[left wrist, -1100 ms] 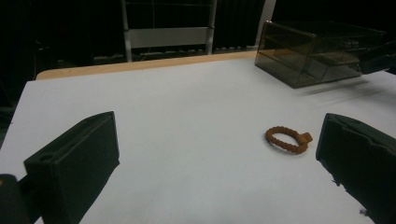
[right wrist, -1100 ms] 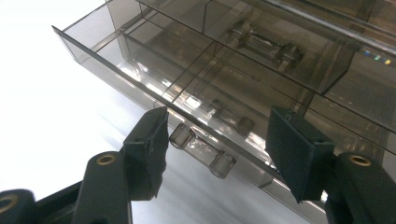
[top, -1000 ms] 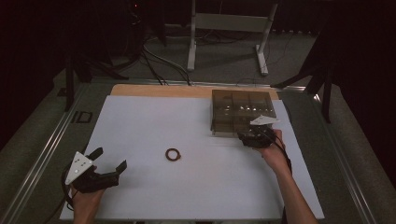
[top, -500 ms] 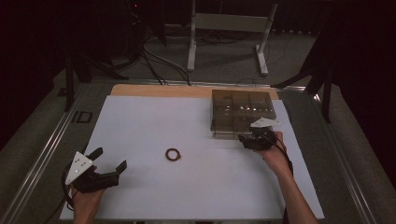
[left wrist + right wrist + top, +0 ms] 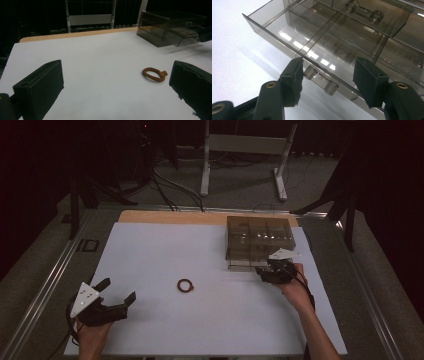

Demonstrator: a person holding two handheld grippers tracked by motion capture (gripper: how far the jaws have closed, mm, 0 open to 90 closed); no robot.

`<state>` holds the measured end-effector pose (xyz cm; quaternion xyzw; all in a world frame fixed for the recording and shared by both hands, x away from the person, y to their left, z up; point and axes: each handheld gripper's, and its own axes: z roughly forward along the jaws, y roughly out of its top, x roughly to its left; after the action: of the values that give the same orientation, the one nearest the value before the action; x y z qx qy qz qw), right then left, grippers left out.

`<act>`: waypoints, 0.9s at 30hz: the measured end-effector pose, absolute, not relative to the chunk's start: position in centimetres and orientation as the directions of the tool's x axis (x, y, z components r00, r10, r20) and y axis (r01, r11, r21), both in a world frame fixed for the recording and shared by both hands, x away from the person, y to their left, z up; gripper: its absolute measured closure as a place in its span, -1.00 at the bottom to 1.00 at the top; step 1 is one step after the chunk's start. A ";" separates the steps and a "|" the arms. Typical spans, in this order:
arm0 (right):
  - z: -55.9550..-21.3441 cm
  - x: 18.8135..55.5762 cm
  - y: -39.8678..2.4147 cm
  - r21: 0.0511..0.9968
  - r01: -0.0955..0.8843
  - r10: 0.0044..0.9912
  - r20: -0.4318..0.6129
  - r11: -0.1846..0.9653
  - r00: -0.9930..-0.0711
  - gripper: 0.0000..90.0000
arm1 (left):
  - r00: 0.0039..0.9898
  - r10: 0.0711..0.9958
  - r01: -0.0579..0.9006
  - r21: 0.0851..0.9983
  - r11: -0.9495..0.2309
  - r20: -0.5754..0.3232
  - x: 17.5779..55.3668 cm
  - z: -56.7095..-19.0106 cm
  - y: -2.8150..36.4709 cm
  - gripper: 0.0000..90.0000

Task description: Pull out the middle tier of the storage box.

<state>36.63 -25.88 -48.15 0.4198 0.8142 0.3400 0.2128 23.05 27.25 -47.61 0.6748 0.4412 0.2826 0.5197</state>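
Drawer handle (image 5: 320, 80) between spread right tongs (image 5: 329, 75), untouched, on smoky organizer (image 5: 258, 240) at surface's far right. Risk: pads closing askew, slipping off the clear bar. Left tongs (image 5: 118, 291) spread, idle near bracelet (image 5: 185, 285).

left gripper (image 5: 118, 291): jaws wide apart | right gripper (image 5: 266, 271): jaws parted, nothing clamped

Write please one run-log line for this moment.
left gripper: open, idle | right gripper: open, fingers astride drawer handle, no squeeze | drawer: partly out | bracelet: on table, untouched
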 end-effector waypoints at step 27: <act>-48.2 35.8 -25.7 0.748 0.524 0.829 -0.062 0.407 -0.556 0.01 | 0.451 0.890 0.303 0.950 -0.074 -0.074 23.1 -47.6 27.2 -0.98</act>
<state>35.77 -25.68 -48.24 0.4176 0.8099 0.3491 0.2185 23.08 27.23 -47.62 0.6759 0.4410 0.2833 0.5181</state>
